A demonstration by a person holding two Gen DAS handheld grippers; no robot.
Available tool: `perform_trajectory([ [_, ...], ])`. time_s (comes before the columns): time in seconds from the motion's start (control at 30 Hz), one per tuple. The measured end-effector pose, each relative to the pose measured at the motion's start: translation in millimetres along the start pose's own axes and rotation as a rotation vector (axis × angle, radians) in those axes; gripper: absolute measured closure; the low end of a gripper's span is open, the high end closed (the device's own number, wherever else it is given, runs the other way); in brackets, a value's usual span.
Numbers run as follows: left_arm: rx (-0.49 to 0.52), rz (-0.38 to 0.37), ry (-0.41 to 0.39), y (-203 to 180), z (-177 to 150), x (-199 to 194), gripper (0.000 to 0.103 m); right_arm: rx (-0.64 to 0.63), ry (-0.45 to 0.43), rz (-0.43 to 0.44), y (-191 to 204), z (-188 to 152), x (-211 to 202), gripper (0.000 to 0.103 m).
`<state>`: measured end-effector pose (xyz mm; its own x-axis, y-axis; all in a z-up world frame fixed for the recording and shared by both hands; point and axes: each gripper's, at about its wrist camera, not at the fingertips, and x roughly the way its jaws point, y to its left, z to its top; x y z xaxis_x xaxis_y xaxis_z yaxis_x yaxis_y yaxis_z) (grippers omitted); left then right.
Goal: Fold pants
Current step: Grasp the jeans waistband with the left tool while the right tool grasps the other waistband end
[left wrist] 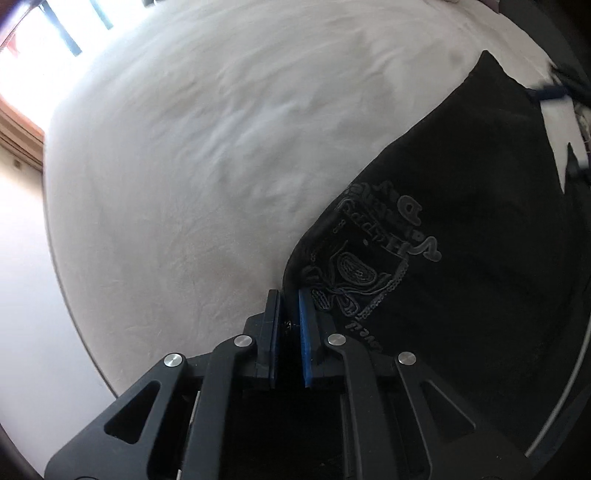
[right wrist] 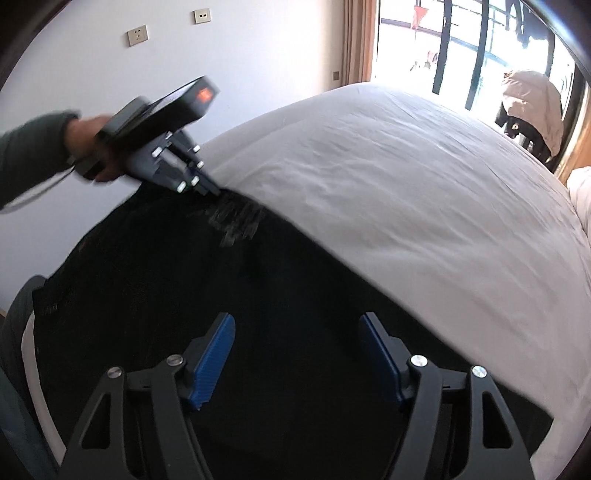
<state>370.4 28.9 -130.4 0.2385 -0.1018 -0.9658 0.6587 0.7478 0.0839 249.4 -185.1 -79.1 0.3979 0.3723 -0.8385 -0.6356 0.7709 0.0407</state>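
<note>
Black pants (left wrist: 461, 221) with a grey embroidered design lie on a white bed (left wrist: 184, 147). My left gripper (left wrist: 290, 295) is shut on the pants' edge beside the embroidery. In the right wrist view the pants (right wrist: 221, 280) spread dark across the near side of the bed (right wrist: 406, 184), and the left gripper (right wrist: 216, 192) pinches their far edge, held by a hand. My right gripper (right wrist: 297, 325) is open just above the pants, with nothing between its blue pads (right wrist: 214, 354).
A bright window (right wrist: 461, 48) with dark bars is beyond the bed. A beige garment (right wrist: 532, 107) hangs at the right. A wall with sockets (right wrist: 137, 36) is behind the left gripper. The bed's edge meets the white wall at left (left wrist: 48, 229).
</note>
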Motion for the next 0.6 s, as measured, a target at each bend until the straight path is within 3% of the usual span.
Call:
perform_trajectory([
  [0.27,0.06,0.131,-0.216,-44,-49,-64,0.095,-0.109,0.084,-0.004,-8,43,43,0.035],
  [0.47,0.101,0.165,-0.283,-72,-53,-72,0.095,-0.166,0.165,0.017,-13,47,63,0.04],
  [0.6,0.074,0.153,-0.3,-74,-67,-78,0.095,-0.201,0.223,0.003,-13,42,76,0.05],
])
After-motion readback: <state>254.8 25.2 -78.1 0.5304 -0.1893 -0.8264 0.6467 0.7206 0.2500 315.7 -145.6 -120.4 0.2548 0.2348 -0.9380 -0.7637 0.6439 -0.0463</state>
